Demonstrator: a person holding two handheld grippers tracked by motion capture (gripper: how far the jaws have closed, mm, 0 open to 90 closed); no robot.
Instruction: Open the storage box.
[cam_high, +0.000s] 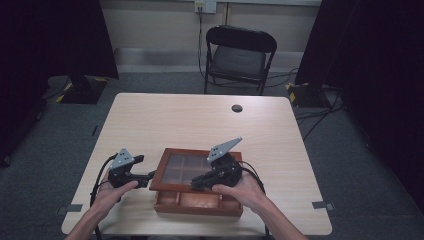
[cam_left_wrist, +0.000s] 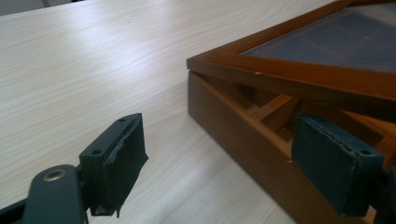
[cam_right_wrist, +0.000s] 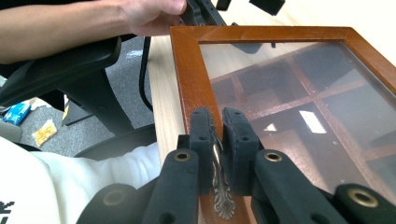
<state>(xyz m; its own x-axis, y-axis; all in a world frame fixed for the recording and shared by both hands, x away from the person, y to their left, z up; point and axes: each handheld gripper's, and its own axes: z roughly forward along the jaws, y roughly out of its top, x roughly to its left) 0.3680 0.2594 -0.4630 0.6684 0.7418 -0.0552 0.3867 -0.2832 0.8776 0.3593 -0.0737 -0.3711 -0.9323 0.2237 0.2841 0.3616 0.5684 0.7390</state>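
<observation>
Two tools low in frame: right tool (cam_right_wrist: 216, 140) pinching the metal handle (cam_right_wrist: 219, 186) of the tilted glass lid (cam_high: 195, 167); left tool (cam_left_wrist: 224, 158) spread, straddling the box (cam_high: 197, 202) wall.

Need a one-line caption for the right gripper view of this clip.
Right claw shut on the ornate metal handle of a wooden box's glass lid, lifting it.

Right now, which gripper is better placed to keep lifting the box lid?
Right. The right gripper is shut on the metal handle at the front rim of the glass lid, which is raised off the wooden box. The left gripper is open beside the box.
</observation>
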